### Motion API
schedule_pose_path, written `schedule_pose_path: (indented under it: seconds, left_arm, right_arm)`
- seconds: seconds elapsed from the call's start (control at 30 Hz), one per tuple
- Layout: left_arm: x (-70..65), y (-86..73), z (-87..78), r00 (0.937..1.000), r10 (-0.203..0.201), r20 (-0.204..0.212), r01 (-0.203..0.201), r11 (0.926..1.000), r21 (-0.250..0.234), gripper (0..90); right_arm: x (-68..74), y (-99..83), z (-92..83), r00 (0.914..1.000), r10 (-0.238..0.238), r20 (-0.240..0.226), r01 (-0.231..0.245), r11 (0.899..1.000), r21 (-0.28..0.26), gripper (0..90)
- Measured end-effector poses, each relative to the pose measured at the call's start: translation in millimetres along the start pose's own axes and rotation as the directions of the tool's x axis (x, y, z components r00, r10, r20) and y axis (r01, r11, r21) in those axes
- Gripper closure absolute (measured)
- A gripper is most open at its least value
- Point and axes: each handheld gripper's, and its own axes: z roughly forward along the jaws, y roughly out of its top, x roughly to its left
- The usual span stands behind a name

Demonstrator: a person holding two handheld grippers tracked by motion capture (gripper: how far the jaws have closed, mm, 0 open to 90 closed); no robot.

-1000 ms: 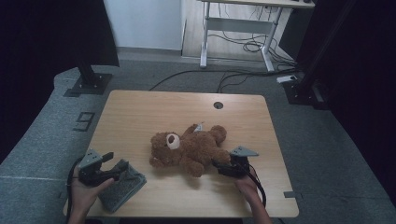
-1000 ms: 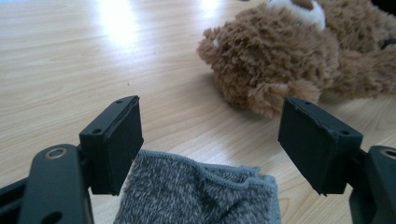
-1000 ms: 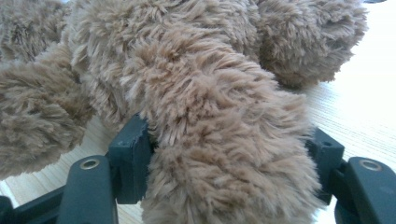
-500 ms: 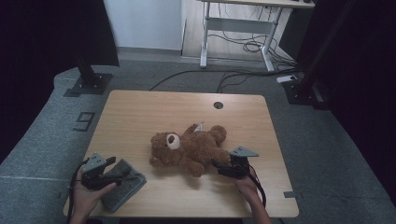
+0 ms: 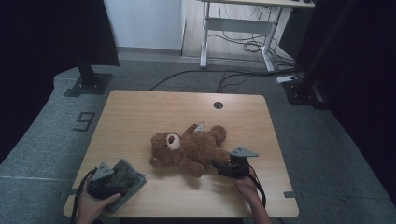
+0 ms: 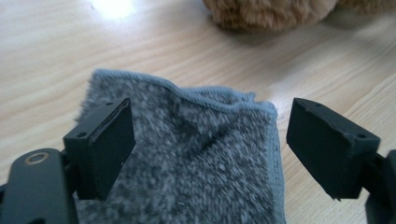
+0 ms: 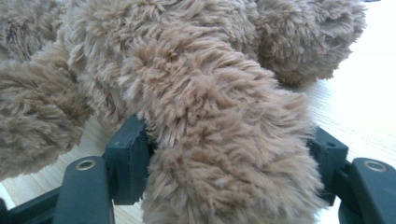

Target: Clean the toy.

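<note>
Teddy bear: brown plush, lying on its side near the middle of the desk, head toward 9 o'clock, legs toward 3 o'clock.
Right gripper: at 5 o'clock from the bear, fingers closed around one furry leg; fur bulging between the pads, so a firm hold.
Grey cloth: fuzzy, folded, at the near-left desk corner, 7 o'clock from the bear and well apart from it.
Left gripper: low over the cloth, fingers spread wide, one at each side of the fold, not pressing.
Step in hand: likely pinning the bear while taking up the cloth.
Next move: probably closing on the hemmed edge, lifting, carrying toward 2 o'clock.
Surroundings: cable hole at 12 o'clock; bare wood between cloth and bear, no obstacle.
</note>
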Motion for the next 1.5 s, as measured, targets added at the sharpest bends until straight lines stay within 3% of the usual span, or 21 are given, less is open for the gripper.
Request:
schedule_pose_path:
  seconds: [0.2, 0.47, 0.77, 0.97, 1.1, 1.23, 1.37, 1.43, 1.5]
  left_arm:
    - [-5.2, -5.5, 12.8, 0.9990, 0.034, -0.028, -0.032, 0.9970, 0.071, 14.1]
    - [-2.6, -10.4, 21.2, 0.9967, 0.038, -0.071, -0.031, 0.9950, 0.095, 12.7]
    - [1.7, -12.4, 20.8, 0.9973, 0.041, -0.062, -0.035, 0.9955, 0.088, 17.1]
    - [10.1, -15.7, 14.5, 0.9960, 0.017, -0.088, -0.013, 0.9985, 0.052, 45.3]
    - [9.7, -15.5, 13.9, 0.9961, 0.019, -0.087, -0.015, 0.9986, 0.052, 52.6]
    - [9.1, -14.5, 13.3, 0.9956, 0.011, -0.093, -0.006, 0.9986, 0.053, 68.4]
    - [10.5, -12.1, 11.5, 0.9965, -0.005, -0.083, 0.009, 0.9985, 0.054, 72.4]
    - [10.4, -6.7, 6.0, 0.9990, -0.032, -0.031, 0.032, 0.9995, -0.007, 74.4]
    - [7.5, -0.3, 1.0, 0.9991, -0.043, -0.004, 0.043, 0.9972, -0.061, 74.6]
  right_arm:
    - [0.1, -0.5, 0.1, 1.0000, -0.002, 0.002, 0.002, 1.000, 0.001, 31.2]
    - [0.6, -0.9, 0.1, 1.0000, -0.003, 0.004, 0.003, 1.000, 0.003, 31.1]
    - [1.4, -1.3, 0.3, 1.0000, -0.003, 0.008, 0.003, 1.000, 0.004, 31.0]
    - [2.5, -1.7, 0.0, 0.9999, -0.004, 0.014, 0.004, 1.000, 0.004, 31.0]
    - [2.9, -1.8, 0.0, 0.9998, -0.006, 0.018, 0.006, 1.000, 0.003, 31.0]
    - [2.9, -1.9, -0.4, 0.9998, -0.006, 0.019, 0.006, 1.000, 0.003, 30.9]
    - [2.1, -1.8, -0.9, 0.9999, -0.004, 0.014, 0.004, 1.000, 0.001, 30.8]
    - [0.8, -1.1, -3.0, 1.0000, 0.000, 0.003, 0.000, 1.000, -0.004, 30.9]
    - [-0.3, -0.7, -4.9, 0.9999, 0.014, -0.009, -0.014, 1.000, -0.013, 29.7]
